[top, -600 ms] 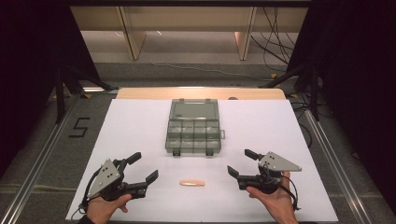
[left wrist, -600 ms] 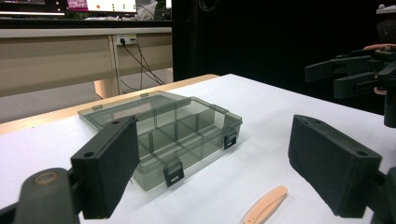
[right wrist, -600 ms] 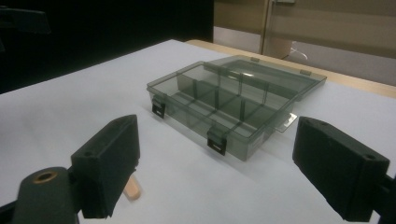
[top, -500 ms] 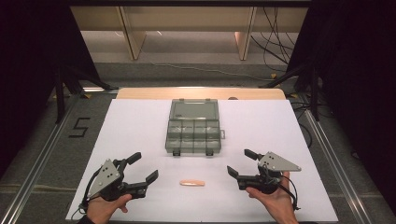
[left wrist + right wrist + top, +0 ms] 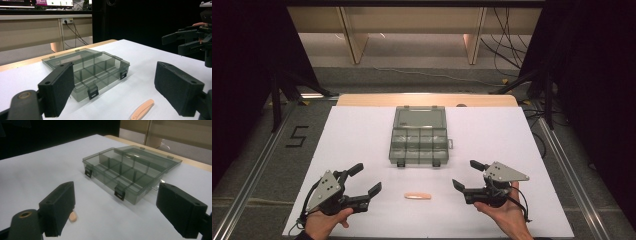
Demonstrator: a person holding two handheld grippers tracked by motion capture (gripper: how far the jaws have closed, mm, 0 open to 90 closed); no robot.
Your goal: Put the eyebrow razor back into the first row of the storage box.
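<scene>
Both grippers rest low at the near edge of the bench, one in each hand. The left gripper has its fingers spread wide with nothing between them. The right gripper is likewise fully open and empty, fingers well apart.

A peach strip lies flat on the white sheet between the two grippers, nearer the person than the box. It touches neither gripper. From the left gripper view it sits low and just ahead, a little inside the right-hand finger. From the right gripper view its end peeks out past the left-hand finger.

Judgement: the step in hand looks like picking up the strip. It is thin and flat, so the fingers should come down steeply, straddle its short width, and close gently against the sheet.

Farther off, the box stands open, lid laid back, compartments seemingly empty.
</scene>
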